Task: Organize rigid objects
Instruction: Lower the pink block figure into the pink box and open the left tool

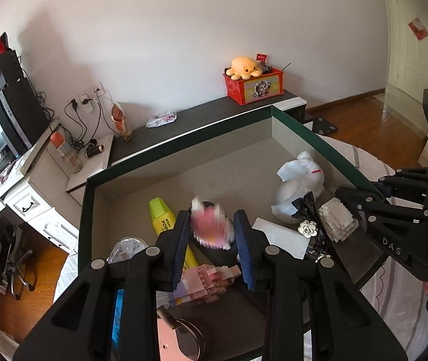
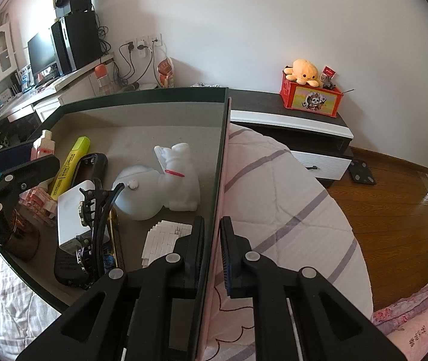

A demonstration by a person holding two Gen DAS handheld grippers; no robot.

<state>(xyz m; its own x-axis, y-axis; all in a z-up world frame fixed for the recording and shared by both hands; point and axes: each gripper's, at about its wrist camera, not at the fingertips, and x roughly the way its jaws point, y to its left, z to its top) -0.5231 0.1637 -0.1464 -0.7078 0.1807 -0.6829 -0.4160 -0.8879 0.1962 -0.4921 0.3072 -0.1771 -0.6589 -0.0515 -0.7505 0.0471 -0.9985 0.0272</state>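
**Green box (image 1: 319,141) pinned at the rim, pink-and-white bottle in the air**

The green box sits on a striped bed quilt (image 2: 289,204), packed with odds and ends. Right gripper (image 2: 212,240) straddles its side wall, one finger inside, one outside, closed down on the thin edge. Inside, the white dog figure (image 2: 166,186) lies near that wall, the yellow highlighter (image 1: 163,216) towards the far left, the clear block model (image 1: 337,219) by the right gripper's fingers. And the left gripper (image 1: 214,228) hangs over the box, jaws narrowed on a small pink-and-white bottle (image 1: 212,225), blurred, held above the highlighter and the pink block model (image 1: 208,282).
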